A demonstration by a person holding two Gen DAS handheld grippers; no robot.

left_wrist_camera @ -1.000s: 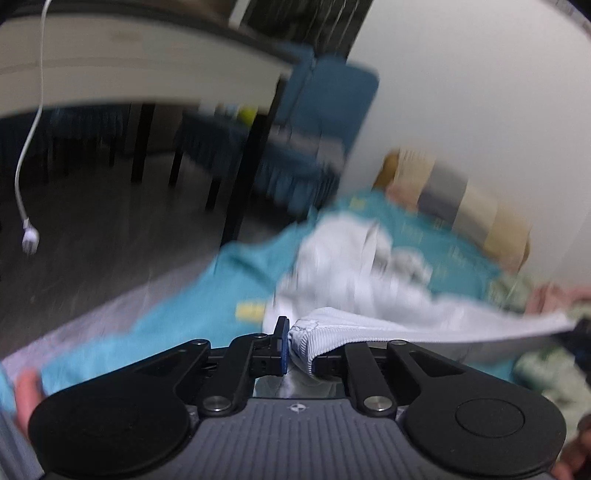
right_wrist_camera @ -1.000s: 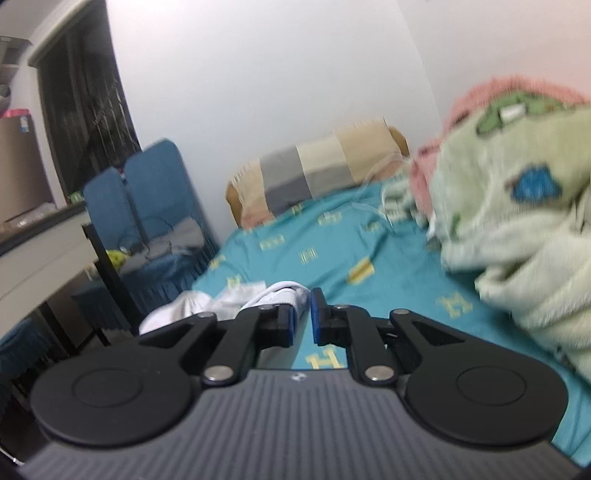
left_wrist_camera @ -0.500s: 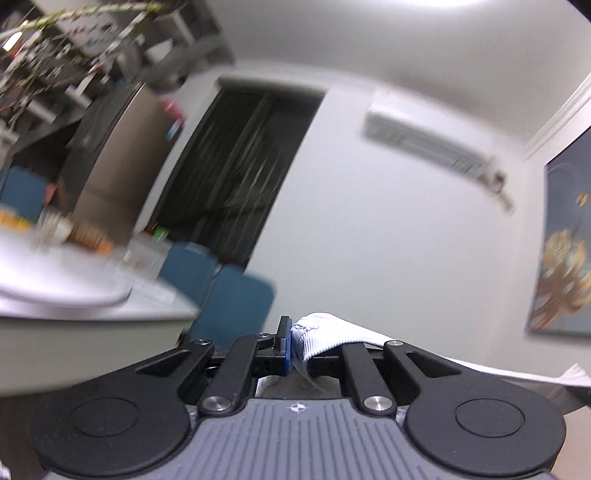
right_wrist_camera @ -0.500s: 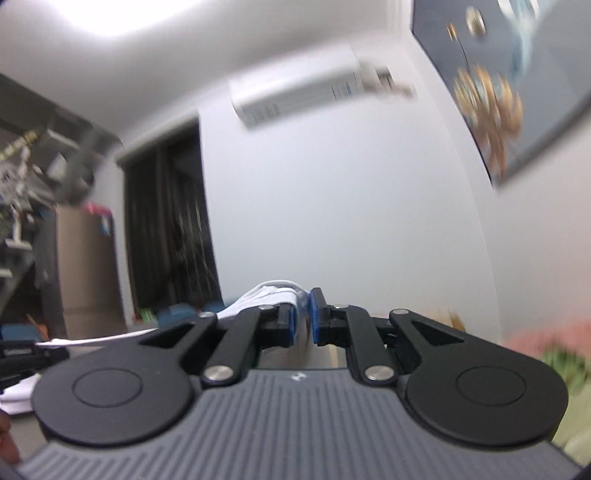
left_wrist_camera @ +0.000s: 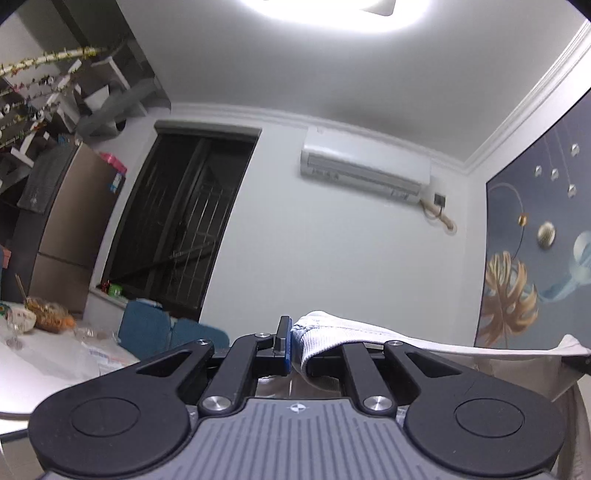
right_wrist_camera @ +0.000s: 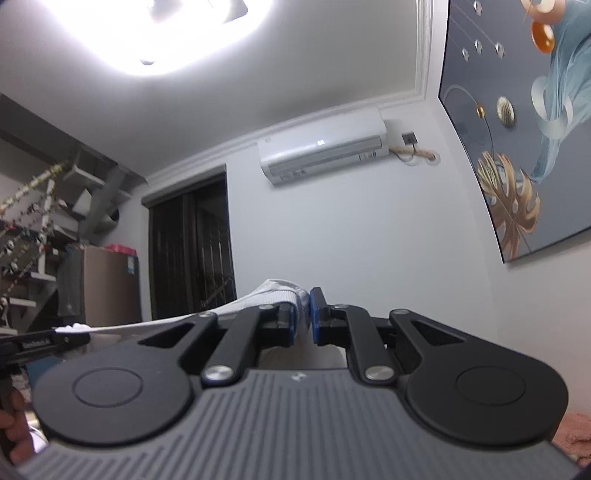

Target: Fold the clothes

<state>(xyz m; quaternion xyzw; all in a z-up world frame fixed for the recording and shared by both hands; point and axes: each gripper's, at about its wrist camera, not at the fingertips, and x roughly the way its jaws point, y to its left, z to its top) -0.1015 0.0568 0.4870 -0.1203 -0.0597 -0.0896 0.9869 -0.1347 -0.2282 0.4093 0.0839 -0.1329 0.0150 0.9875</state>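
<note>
left gripper [left_wrist_camera: 291, 345]: its jaws are pinching together on the ribbed edge of a white garment [left_wrist_camera: 325, 332], and it is pointing a little above level toward the far wall.
right gripper [right_wrist_camera: 303, 314]: its jaws are clamping on the other ribbed end of the same white garment, and it too is tilting slightly upward.
white garment: it is hanging in the air between the two grippers, with its top edge stretching taut from one to the other; in the left wrist view the cloth is running off to the right and draping down at the frame's edge, while in the right wrist view it is running off to the left, where the left gripper's tip is gripping it.
hand [right_wrist_camera: 13, 424]: part of it is showing at the lower left of the right wrist view, wrapping round the left gripper's handle.
air conditioner [left_wrist_camera: 364, 168]: it is sitting high on the wall ahead.
ceiling light [right_wrist_camera: 147, 29]: it is glaring brightly overhead.
counter [left_wrist_camera: 48, 369]: it is showing at the left, carrying bowls and food.
mural [right_wrist_camera: 517, 147]: it is covering the wall on the right.
</note>
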